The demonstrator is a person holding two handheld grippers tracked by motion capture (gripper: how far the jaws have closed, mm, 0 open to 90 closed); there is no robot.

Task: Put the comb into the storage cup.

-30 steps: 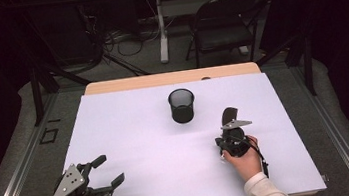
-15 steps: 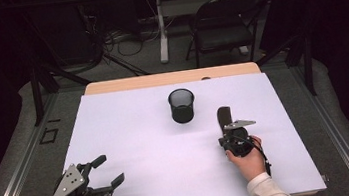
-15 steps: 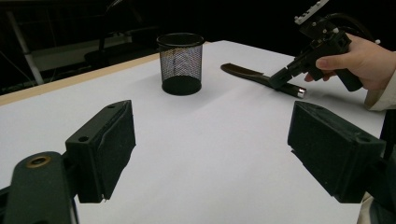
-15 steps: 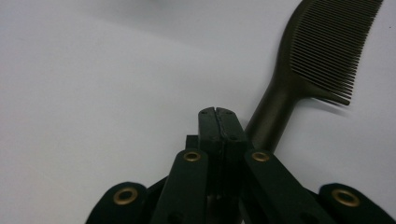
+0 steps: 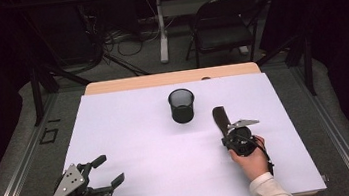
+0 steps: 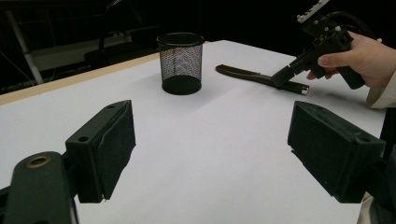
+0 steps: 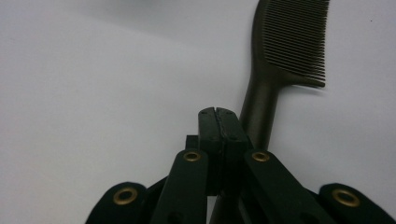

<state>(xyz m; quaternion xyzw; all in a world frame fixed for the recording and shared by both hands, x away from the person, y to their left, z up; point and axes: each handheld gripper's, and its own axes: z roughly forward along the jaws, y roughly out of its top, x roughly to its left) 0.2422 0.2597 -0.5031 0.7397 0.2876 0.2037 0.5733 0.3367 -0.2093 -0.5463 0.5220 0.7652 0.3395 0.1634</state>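
R gripper [image 7: 218,116] closed, beside comb [image 7: 280,56] handle; L gripper [image 6: 212,154] wide, empty.

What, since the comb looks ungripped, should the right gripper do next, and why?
Probably open the right gripper and straddle the comb at its handle: its jaws meet shut, with the handle beside them, not between.

From above the near edge one camera looks forward and down over the whole tabletop [image 5: 131,133], while the left hand-held gripper's camera sits low facing two o'clock, sharing the mesh cup [image 5: 182,105] and comb [image 5: 220,118], which the right one views closely.
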